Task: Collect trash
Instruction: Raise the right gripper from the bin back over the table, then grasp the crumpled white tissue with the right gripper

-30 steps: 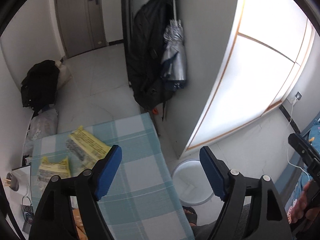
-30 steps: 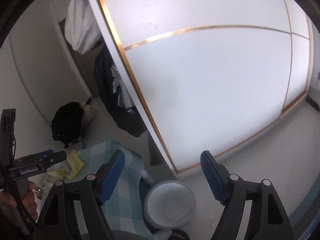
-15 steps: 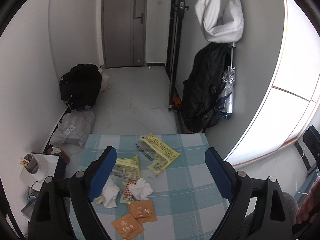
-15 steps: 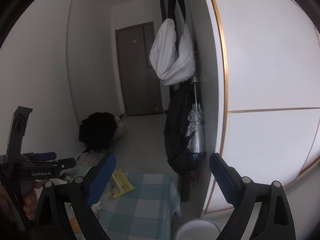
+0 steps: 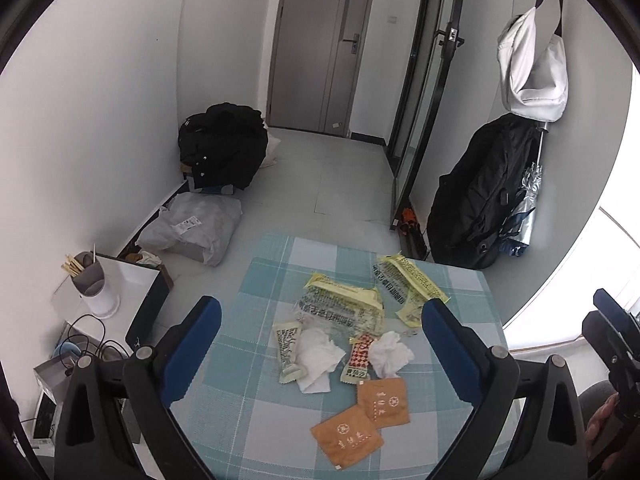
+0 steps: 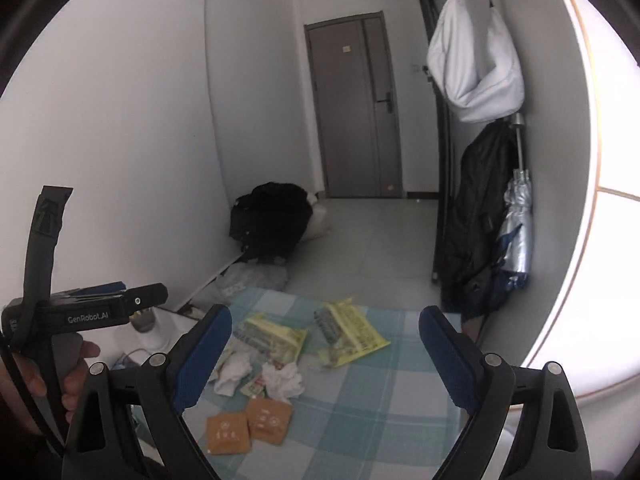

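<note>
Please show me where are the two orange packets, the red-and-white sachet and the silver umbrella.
orange packets (image 5: 383,399): left wrist view, centre of the farther packet.
red-and-white sachet (image 5: 357,358): left wrist view, its checked middle.
silver umbrella (image 6: 517,236): right wrist view, its folded canopy.

I have swung both cameras off the white wardrobe panel and the round white bin on the floor, which have left the frames. The blue-and-white checked tablecloth (image 5: 280,432) now fills the foreground, bringing into sight crumpled white tissues (image 5: 390,354), yellow printed plastic wrappers (image 5: 344,306) and two orange paper sachets (image 5: 346,436). My left gripper (image 5: 320,350) has just been opening wider, nothing between its blue pads; the right gripper (image 6: 325,360) spread too, now hanging over the litter with an empty gap.
</note>
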